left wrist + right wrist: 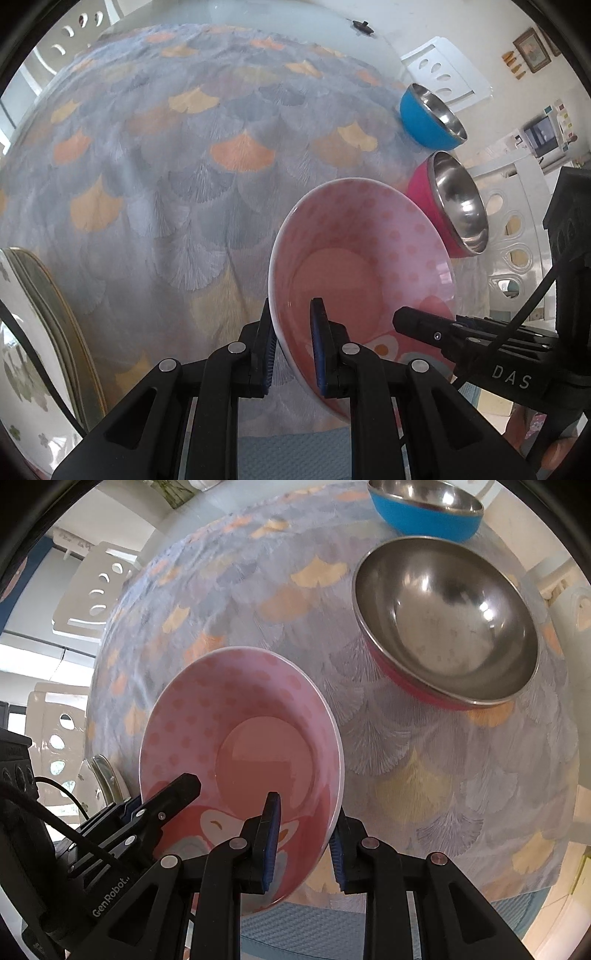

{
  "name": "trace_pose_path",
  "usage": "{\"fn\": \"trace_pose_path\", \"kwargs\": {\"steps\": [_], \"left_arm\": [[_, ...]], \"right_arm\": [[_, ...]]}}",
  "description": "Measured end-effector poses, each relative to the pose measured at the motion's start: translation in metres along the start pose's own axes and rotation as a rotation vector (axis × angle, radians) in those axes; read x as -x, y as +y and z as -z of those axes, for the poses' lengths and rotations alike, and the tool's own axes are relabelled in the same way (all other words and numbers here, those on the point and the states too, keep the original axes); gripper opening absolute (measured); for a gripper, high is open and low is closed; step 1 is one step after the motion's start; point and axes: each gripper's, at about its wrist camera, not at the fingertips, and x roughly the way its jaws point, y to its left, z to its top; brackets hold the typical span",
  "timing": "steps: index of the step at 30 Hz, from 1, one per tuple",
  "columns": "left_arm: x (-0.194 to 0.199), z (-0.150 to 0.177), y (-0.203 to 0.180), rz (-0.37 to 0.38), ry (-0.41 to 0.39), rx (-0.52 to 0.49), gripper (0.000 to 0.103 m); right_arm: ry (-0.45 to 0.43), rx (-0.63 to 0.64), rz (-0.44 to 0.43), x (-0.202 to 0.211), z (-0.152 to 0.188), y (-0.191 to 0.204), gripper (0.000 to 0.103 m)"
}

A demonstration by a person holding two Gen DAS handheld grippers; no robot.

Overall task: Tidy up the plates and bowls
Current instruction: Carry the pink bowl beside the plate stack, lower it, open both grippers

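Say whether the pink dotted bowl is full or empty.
Empty: the pink dotted bowl shows its bare inner floor and printed pattern, with nothing inside, in both wrist views.

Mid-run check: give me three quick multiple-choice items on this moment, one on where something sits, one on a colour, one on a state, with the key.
1. Where does the blue-sided steel bowl stand relative to the pink-sided steel bowl?
A. Farther off on the table
B. Nested inside it
C. Nearer the grippers

2. What marks the inner wall of the held pink bowl?
A. Green stripes
B. Darker pink dots
C. Black checks

3. How is the pink bowl held?
A. By the left gripper alone
B. Not held, resting flat on the cloth
C. Both grippers clamp its rim on opposite sides

Key:
1 A, the right wrist view shows it beyond the pink-sided one, apart from it.
2 B, dots ring the wall in both views.
3 C, the left gripper and the right gripper each have a finger inside and a finger outside the rim.
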Motion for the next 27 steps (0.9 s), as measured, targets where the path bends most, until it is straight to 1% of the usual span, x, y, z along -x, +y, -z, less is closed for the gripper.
{"fn": "trace_pose_path", "kwargs": {"steps": [6, 12, 17, 23, 27], "left_arm": [[0.001, 0.004, 0.008, 0.021, 0.011, 0.014, 0.014], [0.008, 0.003, 0.010, 0.013, 0.009, 0.004, 0.015], [0.018, 0.003, 0.016, 0.018, 0.005, 0.018, 0.015], [0.044, -0.005, 0.011, 0.014, -0.059, -0.013, 0.015], [0.064, -0.019, -0.006, 0.035, -0.108, -0.076, 0.015]], "right_arm": [[0.018, -0.016, -0.037, -0.005, 0.006, -0.005, 0.024], [0.024, -0.022, -0.047, -0.001, 0.011, -0.011, 0.024], [0.026, -0.034, -0.065, 0.005, 0.018, -0.016, 0.024], [0.011, -0.028, -0.095, 0.020, 0.028, -0.018, 0.025], [-0.003, -0.011, -0.090, 0.032, 0.033, -0.018, 0.026]]}}
